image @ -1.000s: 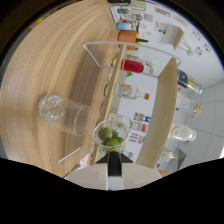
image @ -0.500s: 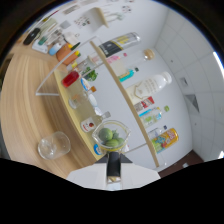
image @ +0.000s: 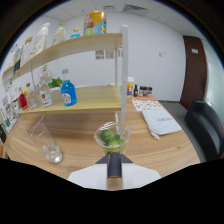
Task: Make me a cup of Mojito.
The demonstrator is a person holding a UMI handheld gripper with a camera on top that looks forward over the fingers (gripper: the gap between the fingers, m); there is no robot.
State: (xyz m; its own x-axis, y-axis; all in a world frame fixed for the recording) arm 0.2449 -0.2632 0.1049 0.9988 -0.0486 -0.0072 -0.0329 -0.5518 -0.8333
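One glass bowl (image: pixel 113 136) of limes (image: pixel 111 139) sits just ahead of my claw (image: pixel 114 167), one empty glass (image: pixel 45 142) beside; claw's spread I cannot tell.

door: a dark brown wooden door (image: pixel 194 65) in the white wall.
chair: a black padded armchair (image: pixel 206 125) below the door.
papers: white printed sheets (image: pixel 156 116) on the wooden table (image: pixel 170 150).
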